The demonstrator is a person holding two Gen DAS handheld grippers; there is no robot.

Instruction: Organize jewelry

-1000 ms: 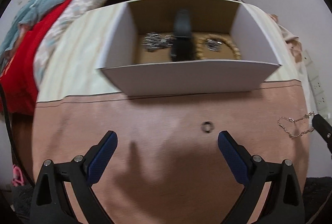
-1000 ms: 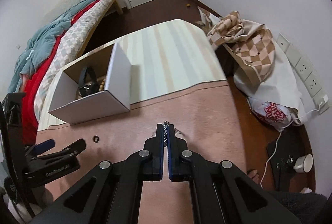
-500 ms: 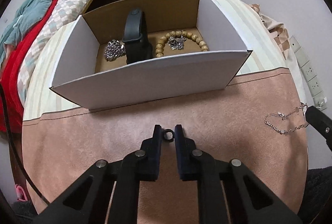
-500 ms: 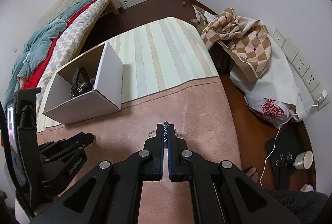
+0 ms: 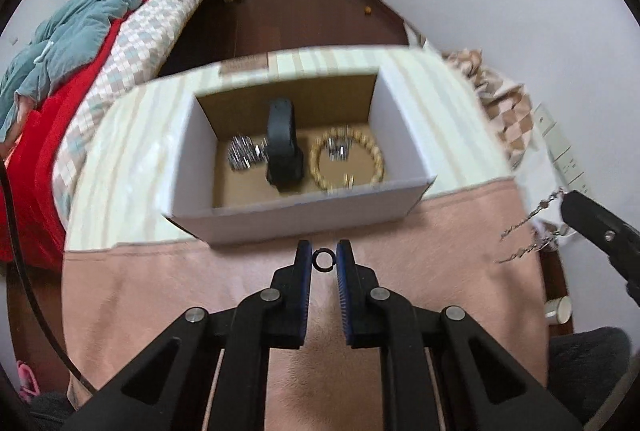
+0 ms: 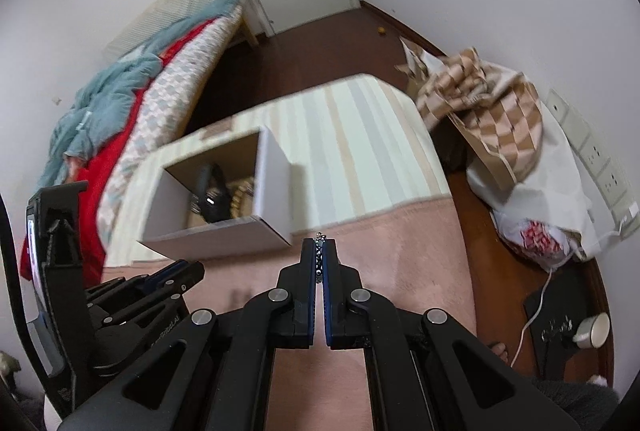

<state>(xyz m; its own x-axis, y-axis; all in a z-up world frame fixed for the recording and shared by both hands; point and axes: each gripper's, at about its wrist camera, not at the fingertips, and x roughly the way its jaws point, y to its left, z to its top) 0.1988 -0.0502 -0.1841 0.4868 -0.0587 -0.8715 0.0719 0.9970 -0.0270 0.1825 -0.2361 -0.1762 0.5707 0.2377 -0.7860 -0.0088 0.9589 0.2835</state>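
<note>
My left gripper [image 5: 324, 259] is shut on a small dark ring [image 5: 323, 260] and holds it above the pink mat, just in front of the open white box [image 5: 304, 221]. The box holds a black watch band [image 5: 282, 147], a bead bracelet [image 5: 352, 159] and silver jewelry [image 5: 242, 153]. My right gripper [image 6: 319, 259] is shut on a thin silver chain [image 6: 319, 255]; in the left wrist view the chain [image 5: 528, 231] hangs from it at the right, above the table edge. The box [image 6: 224, 231] lies ahead to the left of the right gripper.
The table carries a pink mat [image 5: 200, 291] in front and a striped cloth [image 6: 352, 143] behind. A bed with red and teal bedding [image 5: 80, 43] stands at the left. A checked cloth pile [image 6: 492, 103] and wall sockets [image 6: 592, 151] are at the right.
My left gripper closed on the ring and lifted it toward the box. My right gripper lifted the chain off the mat and moved up and toward the box.
</note>
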